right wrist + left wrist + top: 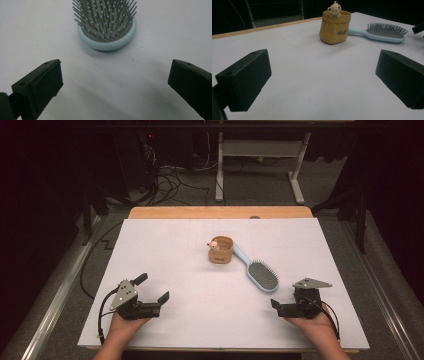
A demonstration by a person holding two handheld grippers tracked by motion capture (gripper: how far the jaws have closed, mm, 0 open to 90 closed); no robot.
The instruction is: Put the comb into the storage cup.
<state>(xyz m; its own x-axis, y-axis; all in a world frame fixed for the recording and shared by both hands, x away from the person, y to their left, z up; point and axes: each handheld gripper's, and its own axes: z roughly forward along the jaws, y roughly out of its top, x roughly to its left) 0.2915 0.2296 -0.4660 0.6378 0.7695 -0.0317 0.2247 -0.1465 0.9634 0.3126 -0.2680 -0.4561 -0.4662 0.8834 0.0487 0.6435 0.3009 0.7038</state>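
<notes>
My left gripper rests low on the white table at about 8 o'clock from the middle, jaws spread wide with nothing between them. From it, the tan pouch-shaped cup stands upright at roughly 1 o'clock, well apart, with a small bear figure peeking over its rim. My right gripper sits at about 4 o'clock on the table, also released and holding nothing. The light blue hairbrush lies bristles up, its head near my right gripper at about 11 o'clock from it, and its handle runs back to the cup, reaching or nearly reaching the cup's side. In the right gripper view the brush head lies straight ahead, beyond the open jaws.
</notes>
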